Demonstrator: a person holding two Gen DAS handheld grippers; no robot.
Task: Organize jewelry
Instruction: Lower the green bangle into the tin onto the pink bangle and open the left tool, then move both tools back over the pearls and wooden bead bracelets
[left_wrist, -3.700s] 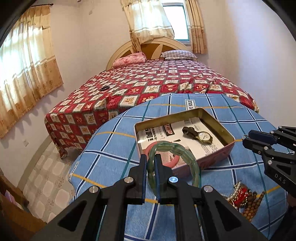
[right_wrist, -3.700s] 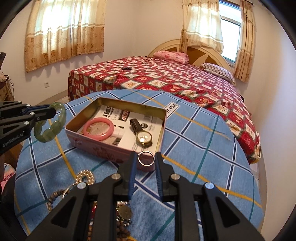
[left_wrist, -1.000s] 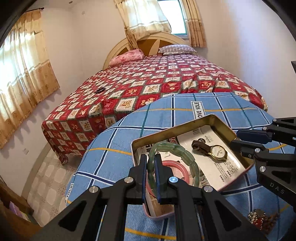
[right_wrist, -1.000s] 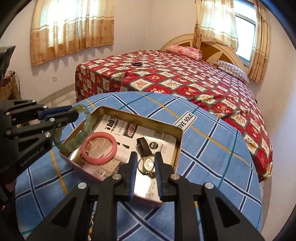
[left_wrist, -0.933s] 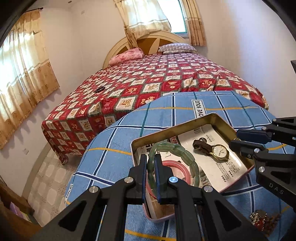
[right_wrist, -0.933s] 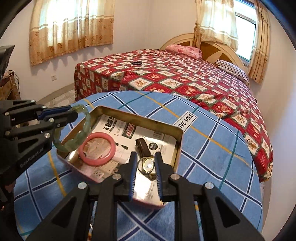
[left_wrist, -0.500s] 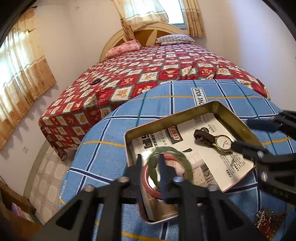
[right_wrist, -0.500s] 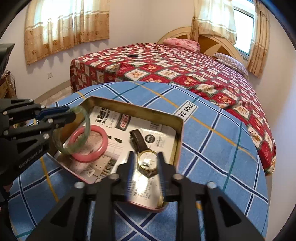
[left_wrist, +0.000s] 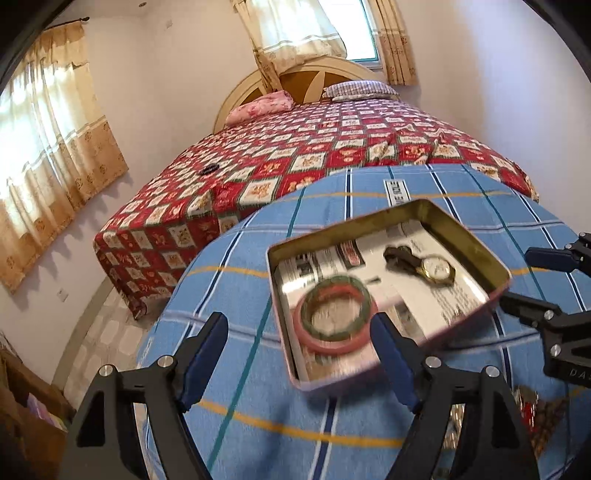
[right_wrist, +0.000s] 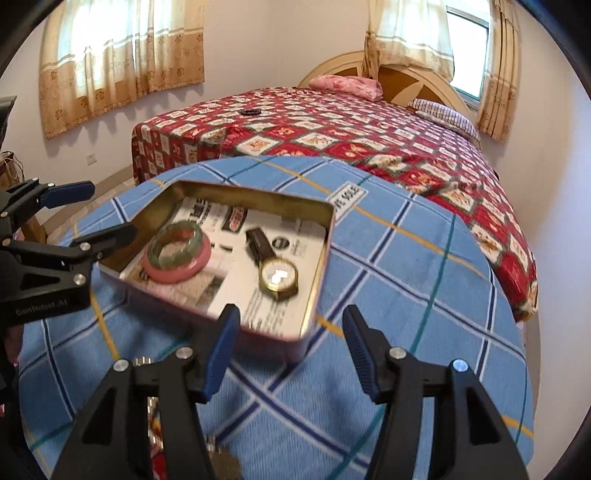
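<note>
Left wrist view: the left gripper (left_wrist: 299, 343) fills the bottom of the frame, its blue-padded fingers (left_wrist: 207, 350) wide apart and opening, clamped on nothing. Between and just beyond them lies the tin (left_wrist: 476, 243), open on the blue checked table (left_wrist: 240, 258) right of centre. In the tin's near-left part the green bangle (left_wrist: 364, 295) lies flat on top of the pink bangle (left_wrist: 321, 341), both free of the fingers. The watch (left_wrist: 436, 269) lies in the tin's far-right part on printed paper. At the right edge the right gripper (left_wrist: 517, 275) reaches in beside the tin's wall, its fingers apart. A heap of beads (left_wrist: 535, 406) sits blurred at the lower right. A red patterned bed (left_wrist: 332, 155) stands behind the table.

Right wrist view: the right gripper (right_wrist: 291, 350) is at the bottom, fingers (right_wrist: 223, 347) apart and opening, nothing between the pads; the tin's (right_wrist: 258, 192) near wall lies just ahead of them. The watch (right_wrist: 277, 277) lies face up in the centre of the frame, the green bangle (right_wrist: 162, 234) upon the pink bangle (right_wrist: 181, 275) to its left. The left gripper (right_wrist: 99, 210) comes in from the left edge, fingers apart, the lower one at the tin's left wall. Whether it touches I cannot tell.
</note>
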